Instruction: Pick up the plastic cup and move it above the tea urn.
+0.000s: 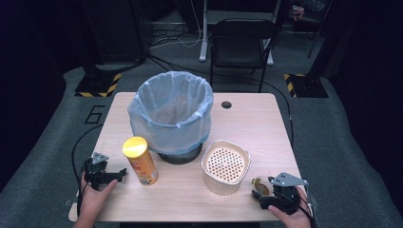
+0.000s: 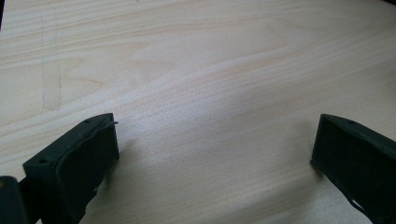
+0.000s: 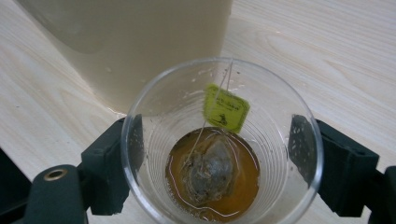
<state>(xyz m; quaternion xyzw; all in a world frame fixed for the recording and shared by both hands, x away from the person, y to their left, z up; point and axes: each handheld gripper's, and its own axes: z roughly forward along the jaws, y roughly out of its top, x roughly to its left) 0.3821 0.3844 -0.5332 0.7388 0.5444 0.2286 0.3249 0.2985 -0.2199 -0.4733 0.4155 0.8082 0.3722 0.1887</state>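
Right tool (image 3: 219, 154) straddles a clear plastic cup (image 3: 222, 140) near the front right corner of the worktop (image 1: 256, 118). Its jaws stand on either side of the cup wall and look to be at the wall, but a firm grip isn't certain yet. The cup holds a used tea bag (image 3: 210, 168) in a shallow pool of brown tea, with the string running up to a yellow-green tag (image 3: 225, 108). The print on the tag is too blurred to read.

The cup sits just beside a cream perforated basket (image 1: 225, 166), on its right side. Left tool (image 2: 210, 154) is wide open with nothing between the jaws, resting near the front left corner beside a yellow-lidded snack can (image 1: 140, 160). The can's label has red print, not legible. A bin with a pale blue liner (image 1: 171, 109) stands mid-worktop toward the back.

Judgement: the step is gripping the cup. Squeeze lightly, since the thin wall will buckle. Grip low enough to hold, keep the cup upright so the tea stays in, and lift straight up clear of the basket.
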